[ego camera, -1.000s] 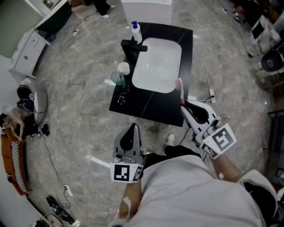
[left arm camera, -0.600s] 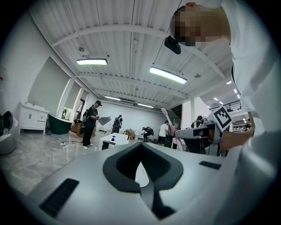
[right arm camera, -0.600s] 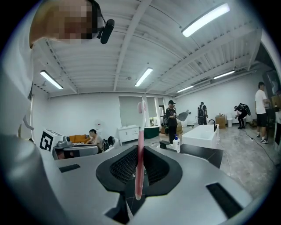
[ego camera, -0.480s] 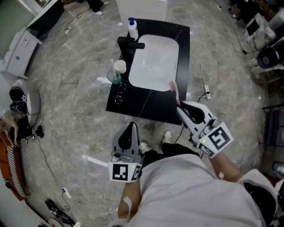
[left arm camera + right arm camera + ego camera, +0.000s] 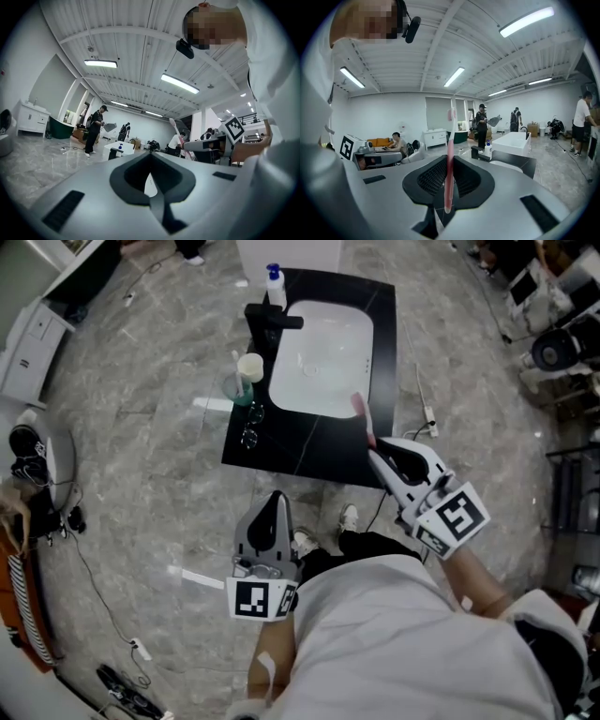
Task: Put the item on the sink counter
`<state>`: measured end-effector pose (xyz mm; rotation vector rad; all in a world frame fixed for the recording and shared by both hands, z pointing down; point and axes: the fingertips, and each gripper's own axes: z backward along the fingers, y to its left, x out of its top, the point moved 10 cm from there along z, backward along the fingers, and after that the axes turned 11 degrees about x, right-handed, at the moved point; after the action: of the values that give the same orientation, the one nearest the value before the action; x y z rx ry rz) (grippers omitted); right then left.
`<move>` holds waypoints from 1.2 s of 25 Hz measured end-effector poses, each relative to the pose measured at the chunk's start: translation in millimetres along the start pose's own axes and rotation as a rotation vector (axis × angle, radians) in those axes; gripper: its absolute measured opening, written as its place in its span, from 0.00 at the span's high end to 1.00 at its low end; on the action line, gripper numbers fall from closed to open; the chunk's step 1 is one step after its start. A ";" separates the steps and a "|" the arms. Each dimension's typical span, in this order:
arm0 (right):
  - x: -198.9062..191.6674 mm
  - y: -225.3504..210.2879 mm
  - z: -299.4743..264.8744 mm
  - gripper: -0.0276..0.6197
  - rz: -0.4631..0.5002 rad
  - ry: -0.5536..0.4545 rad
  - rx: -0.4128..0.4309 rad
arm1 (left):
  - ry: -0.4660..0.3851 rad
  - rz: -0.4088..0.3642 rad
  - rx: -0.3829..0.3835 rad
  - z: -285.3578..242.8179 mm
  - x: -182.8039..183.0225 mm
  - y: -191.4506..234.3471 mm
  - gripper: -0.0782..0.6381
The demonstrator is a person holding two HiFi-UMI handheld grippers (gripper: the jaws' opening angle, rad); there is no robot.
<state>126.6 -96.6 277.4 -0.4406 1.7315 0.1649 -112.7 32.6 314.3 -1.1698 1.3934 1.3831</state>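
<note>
While you held your right gripper (image 5: 372, 451) at about 4 o'clock from the middle of the black sink counter (image 5: 300, 451), its jaws were pinched on the lower handle of a pink toothbrush (image 5: 361, 416). The brush stood up from them, its head showing against the counter's edge just beside the white basin (image 5: 323, 357); you could not tell whether it touched. Your left gripper (image 5: 278, 501) hung at 6 o'clock, off the counter and over the floor, with its jaws pressed together on nothing. A black faucet (image 5: 272, 320) sat at 11 o'clock, a soap bottle (image 5: 275, 282) beyond it, and a cup (image 5: 249, 367) at 9 o'clock.
</note>
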 end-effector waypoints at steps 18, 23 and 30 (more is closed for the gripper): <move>-18.8 -3.6 -17.6 0.86 -0.002 0.069 -0.052 | 0.010 0.055 -0.041 3.5 -19.2 10.2 0.89; -31.3 -10.7 -25.3 0.86 -0.016 0.087 -0.047 | 0.041 0.055 -0.033 1.2 -29.8 12.0 0.89; -52.3 -22.3 -37.3 0.86 -0.046 0.112 -0.035 | 0.082 0.055 -0.018 -5.8 -42.7 13.5 0.89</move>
<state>108.8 -119.5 338.8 -0.5231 1.8284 0.1397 -116.1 28.8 359.1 -1.2199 1.4832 1.4018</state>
